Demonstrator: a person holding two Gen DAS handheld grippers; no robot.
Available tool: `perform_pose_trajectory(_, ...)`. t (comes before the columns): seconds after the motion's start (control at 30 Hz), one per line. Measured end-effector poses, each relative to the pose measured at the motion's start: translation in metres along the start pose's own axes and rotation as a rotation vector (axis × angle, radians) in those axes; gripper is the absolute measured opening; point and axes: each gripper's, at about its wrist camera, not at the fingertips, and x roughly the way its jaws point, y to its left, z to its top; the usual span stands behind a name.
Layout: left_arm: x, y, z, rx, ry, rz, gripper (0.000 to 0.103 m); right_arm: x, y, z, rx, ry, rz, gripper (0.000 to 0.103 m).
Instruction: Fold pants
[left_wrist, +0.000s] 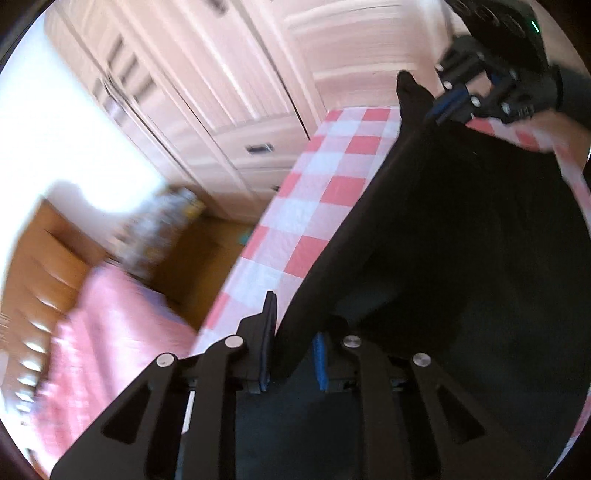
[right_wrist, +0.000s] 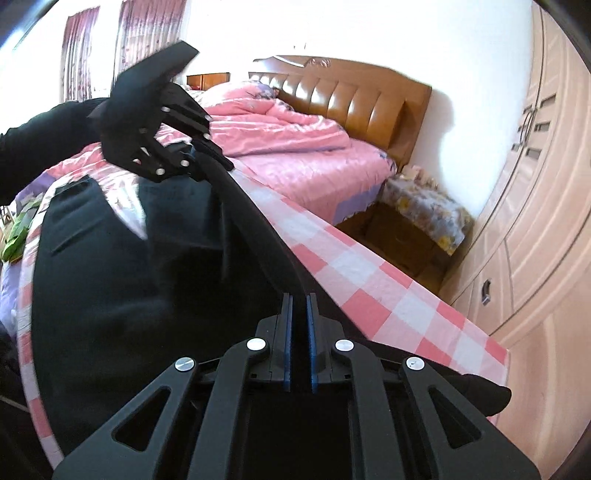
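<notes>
Black pants (right_wrist: 122, 266) stretched lengthwise between both grippers.

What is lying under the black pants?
Under the black pants is a pink and white checked cloth, visible around their edges. What the cloth covers, and the part beneath the pants, cannot be seen.

The pants (right_wrist: 122, 280) lie spread on the table (right_wrist: 369, 280), their far edge seemingly lifted between both grippers. Behind the table stands a bed (right_wrist: 295, 155), with a nightstand (right_wrist: 424, 218) and wardrobe (right_wrist: 535, 221) to its right.
</notes>
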Motion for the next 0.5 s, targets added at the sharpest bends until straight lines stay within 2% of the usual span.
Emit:
perform_pose_trajectory(0.13, -0.057, -0.077, -0.015, 0.052, -0.014, 0.137, 0.018, -0.044, 0.051, -0.02, -0.024, -0.019, -0.004, 0.009)
perform_pose_trajectory(0.17, -0.065, -0.092, -0.019, 0.056, -0.014, 0.146, 0.018, -0.05, 0.061, -0.026, -0.026, -0.017, -0.007, 0.009)
perform_pose_trajectory(0.3, -0.093, -0.164, -0.041, 0.026, -0.026, 0.13, 0.013, -0.062, 0.104, -0.066, 0.004, 0.032, -0.002, 0.009)
perform_pose_trajectory(0.4, -0.093, -0.197, -0.062, -0.036, 0.004, 0.102, 0.013, -0.063, 0.136, -0.1, 0.045, 0.064, 0.025, 0.009)
perform_pose_trajectory(0.43, -0.088, -0.206, -0.07, -0.048, 0.022, 0.111, 0.013, -0.059, 0.143, -0.11, 0.057, 0.082, 0.006, 0.009)
perform_pose_trajectory(0.5, -0.081, -0.215, -0.081, -0.091, 0.048, 0.102, 0.013, -0.056, 0.146, -0.121, 0.117, 0.107, 0.01, 0.011)
